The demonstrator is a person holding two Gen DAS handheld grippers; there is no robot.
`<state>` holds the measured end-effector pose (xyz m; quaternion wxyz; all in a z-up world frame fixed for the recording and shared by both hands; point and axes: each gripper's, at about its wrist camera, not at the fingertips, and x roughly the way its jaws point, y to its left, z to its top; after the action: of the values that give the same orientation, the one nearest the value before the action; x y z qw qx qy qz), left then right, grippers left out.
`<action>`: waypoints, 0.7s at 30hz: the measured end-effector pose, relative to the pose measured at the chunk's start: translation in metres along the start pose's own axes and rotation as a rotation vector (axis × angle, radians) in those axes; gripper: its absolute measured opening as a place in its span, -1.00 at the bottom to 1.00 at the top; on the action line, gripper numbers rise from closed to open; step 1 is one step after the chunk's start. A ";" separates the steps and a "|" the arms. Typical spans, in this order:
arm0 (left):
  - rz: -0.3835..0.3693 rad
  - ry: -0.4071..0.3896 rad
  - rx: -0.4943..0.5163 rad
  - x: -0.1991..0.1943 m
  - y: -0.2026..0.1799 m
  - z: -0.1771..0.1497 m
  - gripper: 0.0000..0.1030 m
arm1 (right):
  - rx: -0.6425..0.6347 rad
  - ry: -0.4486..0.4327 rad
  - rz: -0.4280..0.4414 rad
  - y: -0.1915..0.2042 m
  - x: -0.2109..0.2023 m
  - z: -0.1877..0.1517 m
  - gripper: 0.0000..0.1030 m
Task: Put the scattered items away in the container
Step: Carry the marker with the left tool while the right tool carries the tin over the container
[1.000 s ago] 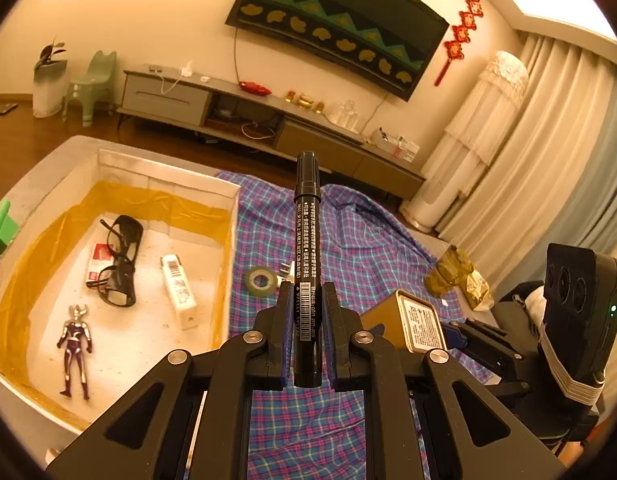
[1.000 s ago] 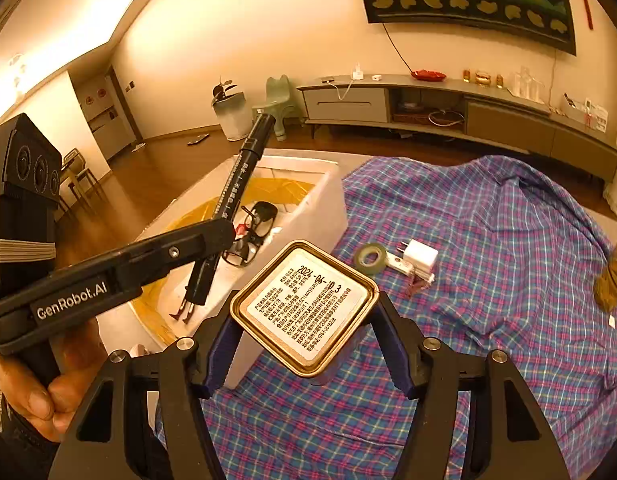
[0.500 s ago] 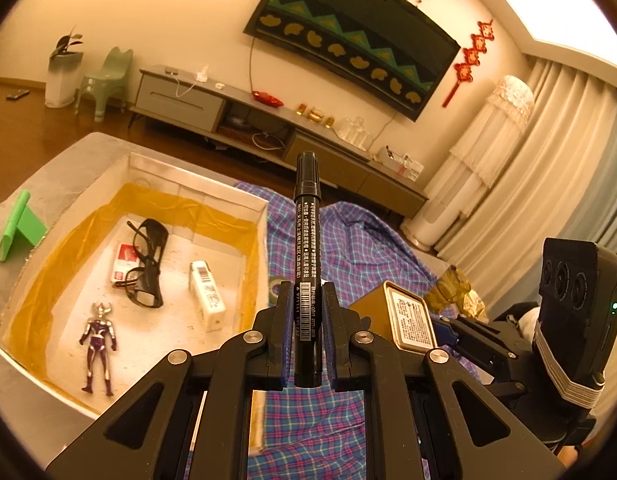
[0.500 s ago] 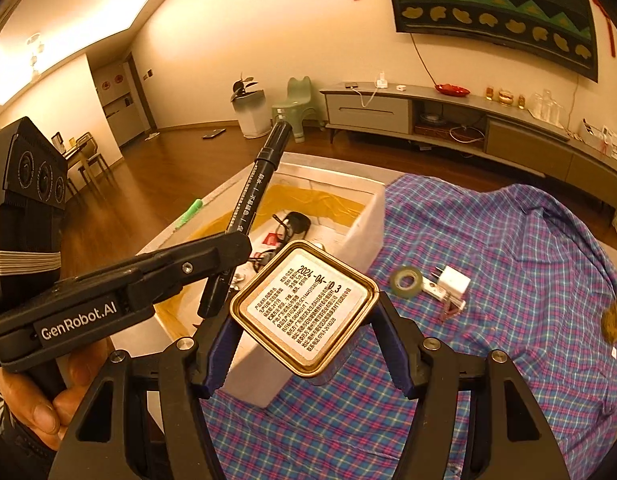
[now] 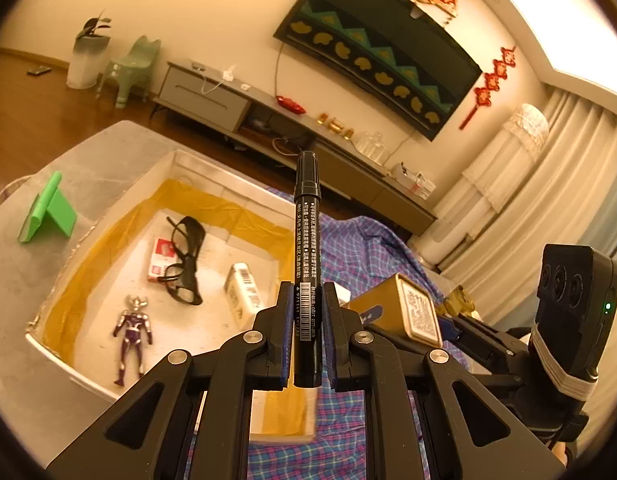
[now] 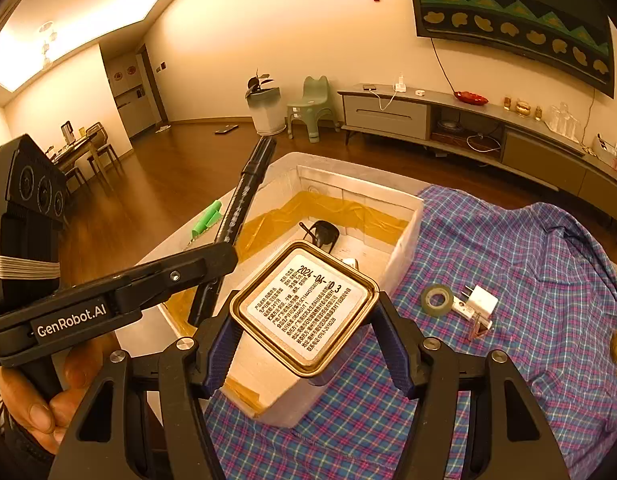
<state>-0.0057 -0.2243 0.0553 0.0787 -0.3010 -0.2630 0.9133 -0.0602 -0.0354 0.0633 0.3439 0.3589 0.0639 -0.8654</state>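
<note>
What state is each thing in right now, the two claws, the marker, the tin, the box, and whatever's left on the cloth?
Left claw: shut on the marker.
Marker: capped, held upright.
Right claw: shut on the tin.
Tin: closed, held in the air, label facing the camera.
Box: open, holding glasses, a toy figure and small packets.
Tape roll: flat on the cloth.
Charger plug: lying on the cloth.

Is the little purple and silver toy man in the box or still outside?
In. The purple and silver toy figure lies flat on the white foam box's floor.
</note>
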 end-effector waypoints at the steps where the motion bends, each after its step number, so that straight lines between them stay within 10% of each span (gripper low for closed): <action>1: 0.002 -0.001 -0.008 -0.001 0.004 0.001 -0.74 | -0.002 0.001 0.001 0.001 0.001 0.001 0.25; 21: 0.064 0.030 -0.162 0.003 0.053 0.004 -0.74 | -0.022 0.058 0.019 0.006 0.046 0.029 0.25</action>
<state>-0.0096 -0.2707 0.0286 0.0288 -0.3285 -0.3251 0.8863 -0.0963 -0.0758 0.0544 0.3541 0.3807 0.0797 -0.8505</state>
